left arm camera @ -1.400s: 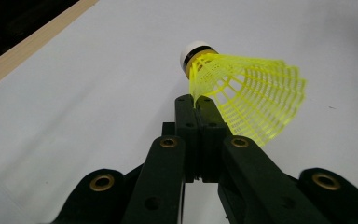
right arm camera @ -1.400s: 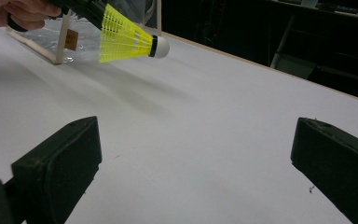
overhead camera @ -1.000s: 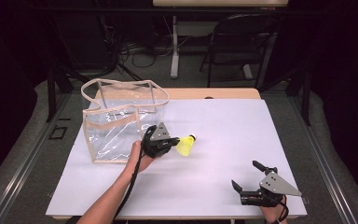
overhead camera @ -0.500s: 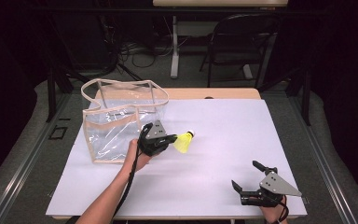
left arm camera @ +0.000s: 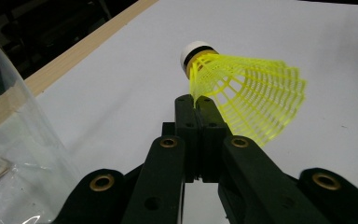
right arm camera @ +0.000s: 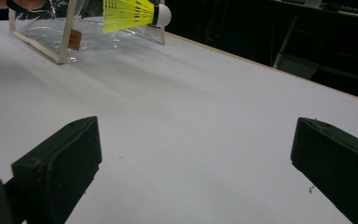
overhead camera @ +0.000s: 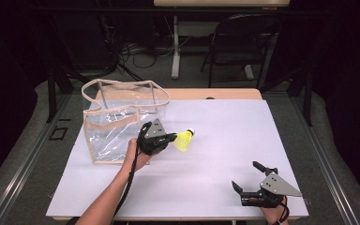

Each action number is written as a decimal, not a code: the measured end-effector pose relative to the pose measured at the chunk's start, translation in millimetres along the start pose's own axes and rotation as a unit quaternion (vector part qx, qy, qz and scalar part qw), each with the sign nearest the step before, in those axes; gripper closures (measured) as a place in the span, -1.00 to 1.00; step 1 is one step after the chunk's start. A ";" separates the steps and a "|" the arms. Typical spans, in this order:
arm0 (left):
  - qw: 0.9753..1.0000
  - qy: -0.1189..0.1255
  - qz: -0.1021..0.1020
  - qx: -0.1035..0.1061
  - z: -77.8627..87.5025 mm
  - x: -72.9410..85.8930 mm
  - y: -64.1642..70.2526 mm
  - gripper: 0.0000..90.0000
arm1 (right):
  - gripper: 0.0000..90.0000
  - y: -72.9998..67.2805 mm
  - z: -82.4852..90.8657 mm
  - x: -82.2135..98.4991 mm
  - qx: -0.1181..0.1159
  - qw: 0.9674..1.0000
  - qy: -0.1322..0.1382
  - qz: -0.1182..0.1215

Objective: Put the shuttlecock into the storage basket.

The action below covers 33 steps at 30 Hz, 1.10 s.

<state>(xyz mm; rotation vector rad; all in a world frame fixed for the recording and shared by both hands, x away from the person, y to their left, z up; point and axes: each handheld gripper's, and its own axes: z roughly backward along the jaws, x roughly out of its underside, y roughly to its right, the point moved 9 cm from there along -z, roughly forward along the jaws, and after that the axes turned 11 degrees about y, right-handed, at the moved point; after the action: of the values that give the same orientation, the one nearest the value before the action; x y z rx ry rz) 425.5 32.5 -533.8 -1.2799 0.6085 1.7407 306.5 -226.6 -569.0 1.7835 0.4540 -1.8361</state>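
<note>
A yellow shuttlecock [overhead camera: 184,140] with a white cork tip hangs just above the white table, beside a clear plastic bag [overhead camera: 122,122] with beige trim. My left gripper [overhead camera: 173,137] is shut on the skirt's edge. In the left gripper view the two jaws [left arm camera: 196,105] meet and pinch the yellow mesh of the shuttlecock [left arm camera: 251,100], its cork pointing away. The bag's clear wall [left arm camera: 14,140] is close on the left. My right gripper [overhead camera: 245,175] rests open near the table's front right corner. In its own view the right gripper [right arm camera: 198,163] holds nothing, and the shuttlecock [right arm camera: 130,11] and bag [right arm camera: 51,32] lie far off.
A white sheet [overhead camera: 225,140] covers the wooden table [overhead camera: 225,94]. The bag stands open-topped at the back left. A dark chair [overhead camera: 236,42] and cables lie on the floor beyond the table's far edge.
The left gripper has shifted slightly toward the bag and a little higher, carrying the shuttlecock with it. The right gripper has stayed where it was.
</note>
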 end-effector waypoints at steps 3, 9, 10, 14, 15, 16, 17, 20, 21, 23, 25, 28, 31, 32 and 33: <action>1.000 0.001 0.000 -0.002 0.4 -0.7 -1.0 1.00 | -0.97 -0.7 -0.3 -0.1 -0.001 1.000 0.000 0.000; 1.000 0.003 0.001 -0.006 1.3 -2.3 -2.9 1.00 | -0.97 -0.6 -0.4 0.3 -0.001 1.000 -0.001 -0.001; 1.000 0.004 0.002 -0.007 1.7 -2.7 -3.2 1.00 | -0.97 -0.5 -0.5 0.4 0.000 1.000 -0.001 -0.001; 1.000 0.008 0.001 -0.009 3.1 -5.0 -4.2 0.99 | -0.97 -0.3 -0.8 1.1 0.000 1.000 -0.003 -0.001; 1.000 0.009 0.002 -0.010 3.3 -5.5 -4.4 1.00 | -0.97 -0.4 -0.9 1.4 -0.001 1.000 -0.004 -0.002; 1.000 0.011 0.003 -0.011 3.6 -6.2 -4.6 1.00 | -0.97 -0.7 -0.9 1.7 -0.001 1.000 -0.005 -0.004; 1.000 0.012 0.003 -0.011 3.9 -6.7 -4.9 1.00 | -0.97 -0.8 -0.9 1.8 -0.001 1.000 -0.006 -0.003; 1.000 0.013 0.002 -0.011 4.9 -8.2 -5.4 0.99 | -0.97 -0.7 -0.9 1.7 -0.001 1.000 -0.006 -0.001; 1.000 0.013 0.002 -0.012 5.2 -8.6 -5.7 0.99 | -0.97 -0.9 -0.9 1.7 -0.001 1.000 -0.005 -0.003; 1.000 0.014 0.001 -0.011 5.5 -9.4 -6.1 0.99 | -0.97 -0.7 -1.0 1.8 -0.001 1.000 -0.005 -0.004; 1.000 0.015 0.001 -0.012 5.5 -10.0 -6.3 1.00 | -0.97 -0.7 -1.1 1.9 -0.001 1.000 -0.005 -0.004; 1.000 0.016 0.003 -0.013 5.4 -11.1 -6.5 0.99 | -0.97 -0.5 -1.1 1.9 -0.001 1.000 -0.006 -0.002; 1.000 0.017 0.000 -0.015 5.8 -12.5 -7.4 0.99 | -0.97 -0.3 -1.0 1.8 -0.001 1.000 -0.005 -0.003; 1.000 0.016 -0.001 -0.016 5.9 -12.9 -8.0 0.99 | -0.97 -0.3 -1.0 1.8 -0.001 1.000 -0.005 -0.002; 1.000 0.017 -0.001 -0.017 5.8 -13.5 -8.6 1.00 | -0.97 -0.4 -0.9 1.8 -0.001 1.000 -0.005 -0.002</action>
<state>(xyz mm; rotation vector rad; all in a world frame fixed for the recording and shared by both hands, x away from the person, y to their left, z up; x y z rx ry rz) 431.2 36.6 -518.2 -1.3363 0.6002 1.7373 307.0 -226.0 -570.9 1.7727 0.4568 -1.8460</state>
